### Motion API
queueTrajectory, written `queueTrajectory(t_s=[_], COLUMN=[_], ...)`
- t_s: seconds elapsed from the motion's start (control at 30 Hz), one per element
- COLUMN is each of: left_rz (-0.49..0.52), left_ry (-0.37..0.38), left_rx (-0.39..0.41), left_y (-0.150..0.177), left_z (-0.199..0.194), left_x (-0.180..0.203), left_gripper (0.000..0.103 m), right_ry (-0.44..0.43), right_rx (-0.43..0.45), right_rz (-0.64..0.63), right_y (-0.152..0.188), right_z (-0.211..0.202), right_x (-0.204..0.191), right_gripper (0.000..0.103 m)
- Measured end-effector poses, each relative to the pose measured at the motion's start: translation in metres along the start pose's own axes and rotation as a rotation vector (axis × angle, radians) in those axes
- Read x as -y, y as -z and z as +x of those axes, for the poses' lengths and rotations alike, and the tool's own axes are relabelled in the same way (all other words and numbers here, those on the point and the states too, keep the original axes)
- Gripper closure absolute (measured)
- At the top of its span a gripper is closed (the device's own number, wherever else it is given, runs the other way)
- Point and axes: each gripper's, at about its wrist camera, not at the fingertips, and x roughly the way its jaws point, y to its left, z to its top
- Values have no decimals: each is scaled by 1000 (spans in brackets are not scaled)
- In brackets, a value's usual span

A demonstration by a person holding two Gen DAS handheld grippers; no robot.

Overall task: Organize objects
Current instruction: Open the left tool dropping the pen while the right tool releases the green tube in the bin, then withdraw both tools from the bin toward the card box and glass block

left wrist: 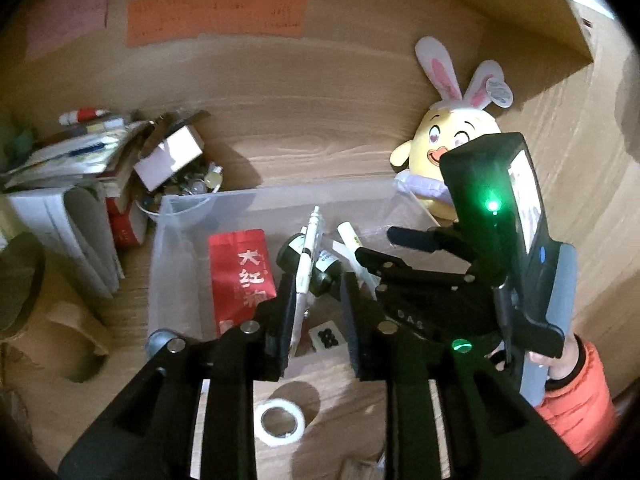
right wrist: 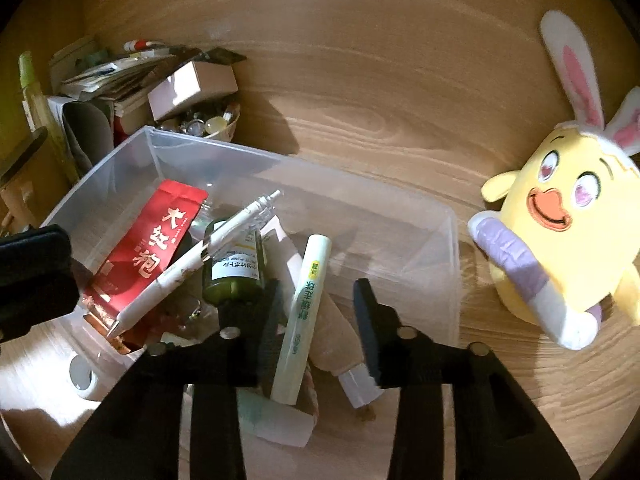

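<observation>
One clear bin (right wrist: 440, 216) sits mid-worktop (right wrist: 360, 100), holding one red packet (right wrist: 148, 256), one white pen (right wrist: 192, 264), one green bottle (right wrist: 234, 268) and one pale tube (right wrist: 306, 312) that I can count. My right jaws (right wrist: 316, 312) stand parted astride the tube, not pressing it; my left jaws (left wrist: 316, 312) hang released over the near rim, gripping nothing. I'd lift both straight up, clear of the walls. One tape roll (left wrist: 280, 420) waits near; one plush chick (right wrist: 560, 232) stands right.
</observation>
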Motion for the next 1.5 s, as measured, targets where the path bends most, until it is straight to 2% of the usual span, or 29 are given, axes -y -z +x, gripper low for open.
queueTrajectory(t_s=[0.03,0.1,0.23,0.4,0.47,0.6,0.83,1.13,1.37,1.5], left_rz=[6,13,31,60,72,79,88,87,68,59], left_ry=[-6,-13,-26,-42,-52,-50,-65,-72,-68,-55], left_rx=[9,24,53,95,101,90,15,-99,-170,-183], left_y=[2,4,8,17,22,34,65,106,130,136], left_z=[-5,-12,-28,-50,-56,-60,-55,-40,-32,-35], left_x=[1,3,8,14,16,18,19,8,-2,-4], left_gripper=[73,66,60,41,36,22,20,20,20,20], right_ry=[6,15,7,-1,-13,-26,-65,-138,-216,-217], right_rx=[8,27,61,106,125,140,121,31,-64,-91], right_rz=[-3,-7,4,9,16,18,16,-7,-80,-133], right_y=[1,4,10,23,28,41,71,113,126,128], right_z=[-4,-14,-34,-64,-75,-92,-102,-92,-72,-65], right_x=[-1,-1,0,-1,0,-2,-10,-35,-62,-74], right_gripper=[64,55,43,25,21,21,21,21,21,21])
